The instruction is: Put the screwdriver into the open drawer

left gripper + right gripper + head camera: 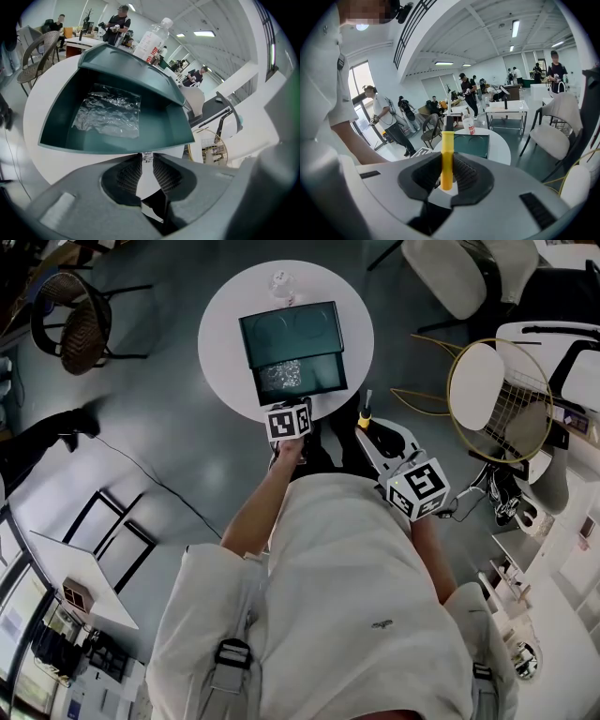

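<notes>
A dark green cabinet [289,334] stands on the round white table [220,334] with its drawer [298,376] pulled out towards me. The drawer [112,117] holds a crumpled clear plastic bag [108,115]. My left gripper [147,164] sits right at the drawer's front lip, its jaws nearly together on a small clear pull there. In the head view its marker cube [288,421] is at the table's near edge. My right gripper [448,176] is shut on the screwdriver [447,154], yellow handle between the pads and shaft pointing away. The screwdriver [364,414] is held just right of the table.
A clear water bottle [152,40] stands behind the cabinet. A wire-frame chair with a white cushion [497,399] is close on the right, a wicker chair [80,329] at the far left, a white chair [450,273] beyond. People stand at desks farther off.
</notes>
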Available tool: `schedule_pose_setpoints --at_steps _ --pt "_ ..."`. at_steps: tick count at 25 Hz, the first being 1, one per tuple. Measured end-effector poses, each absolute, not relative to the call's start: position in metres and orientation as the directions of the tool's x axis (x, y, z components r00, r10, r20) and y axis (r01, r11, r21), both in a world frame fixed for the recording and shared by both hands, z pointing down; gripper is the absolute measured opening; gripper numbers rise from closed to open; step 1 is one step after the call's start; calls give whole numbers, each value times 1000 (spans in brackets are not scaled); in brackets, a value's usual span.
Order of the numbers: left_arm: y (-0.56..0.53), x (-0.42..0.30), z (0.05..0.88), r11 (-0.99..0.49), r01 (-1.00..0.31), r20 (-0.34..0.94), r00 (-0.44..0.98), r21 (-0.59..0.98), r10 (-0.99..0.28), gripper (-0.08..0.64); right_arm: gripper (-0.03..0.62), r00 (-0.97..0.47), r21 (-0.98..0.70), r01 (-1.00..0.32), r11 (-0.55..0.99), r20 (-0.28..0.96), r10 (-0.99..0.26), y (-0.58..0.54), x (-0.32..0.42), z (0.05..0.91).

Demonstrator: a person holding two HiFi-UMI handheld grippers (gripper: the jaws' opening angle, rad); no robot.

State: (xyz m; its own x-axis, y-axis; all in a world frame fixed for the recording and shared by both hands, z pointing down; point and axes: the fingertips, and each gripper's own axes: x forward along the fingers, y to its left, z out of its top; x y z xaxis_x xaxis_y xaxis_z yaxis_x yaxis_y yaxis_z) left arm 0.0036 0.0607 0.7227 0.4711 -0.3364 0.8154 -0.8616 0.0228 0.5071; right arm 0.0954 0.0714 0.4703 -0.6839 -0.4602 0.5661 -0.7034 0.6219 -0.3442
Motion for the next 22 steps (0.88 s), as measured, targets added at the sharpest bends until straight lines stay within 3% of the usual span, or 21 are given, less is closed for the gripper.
schedule_pose_setpoints --at_steps 14,22 --pt "74 3 723 19 -841 811 516 541 -274 94 80 -695 -343 -693 634 551 -462 67 86 468" --pt "86 -7 713 36 -803 771 557 595 -308 94 80 -724 -331 -649 685 545 -423 60 71 475"
